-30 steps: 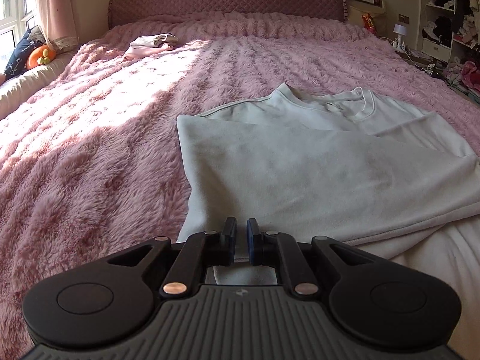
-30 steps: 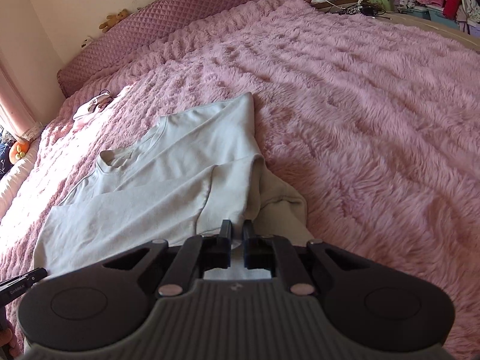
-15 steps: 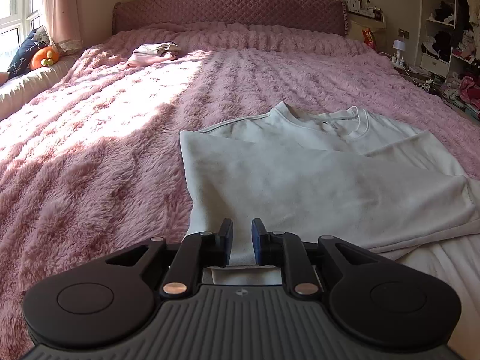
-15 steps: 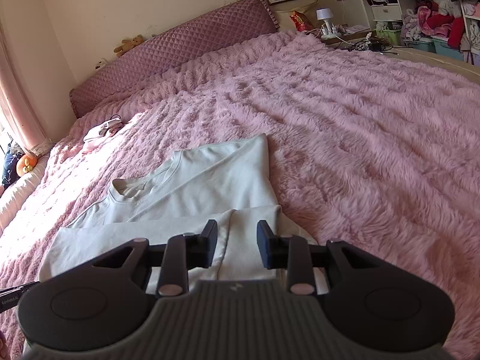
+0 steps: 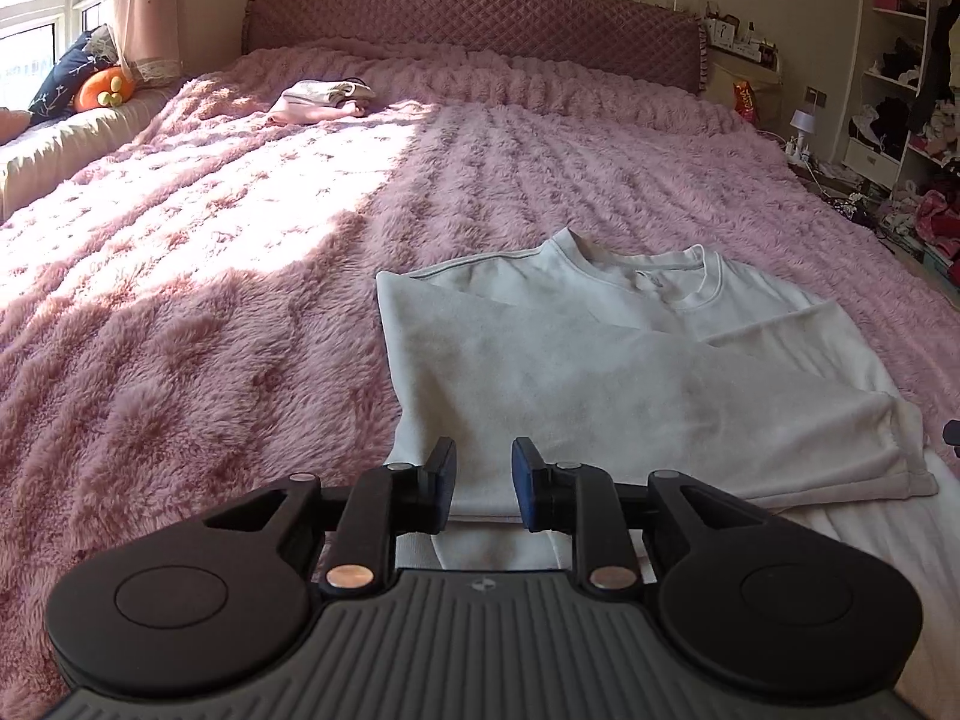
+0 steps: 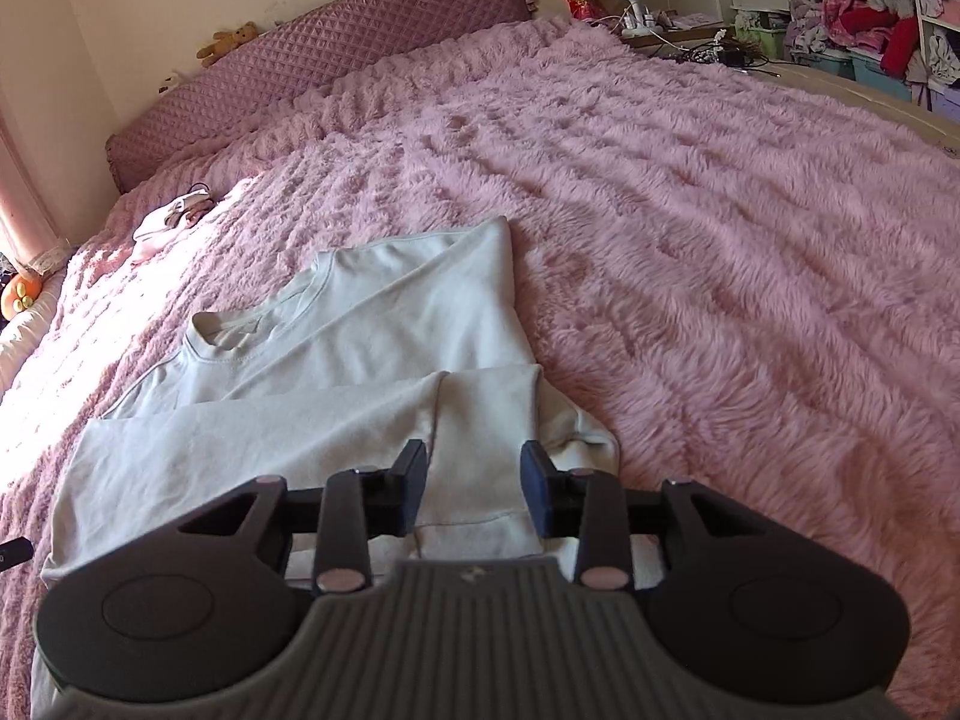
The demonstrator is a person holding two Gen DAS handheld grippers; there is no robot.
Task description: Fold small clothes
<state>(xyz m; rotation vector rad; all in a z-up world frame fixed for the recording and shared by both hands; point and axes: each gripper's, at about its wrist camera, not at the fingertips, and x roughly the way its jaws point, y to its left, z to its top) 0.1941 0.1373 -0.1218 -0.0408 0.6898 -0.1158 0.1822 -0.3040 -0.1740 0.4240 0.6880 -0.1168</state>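
Note:
A pale grey-white sweatshirt lies on the pink fluffy bed, collar toward the headboard, its lower part folded up over the chest. It also shows in the right wrist view. My left gripper is open and empty, just above the garment's near left edge. My right gripper is open wider and empty, above the folded sleeve and cuff at the near right edge.
The pink bedspread spreads wide on both sides. A small pile of folded clothes lies near the headboard. Cushions sit by the window at left. Cluttered shelves stand right of the bed.
Both grippers have opened and let go of the sweatshirt's folded edge, which now lies on the garment. Both have drawn back and lifted a little.

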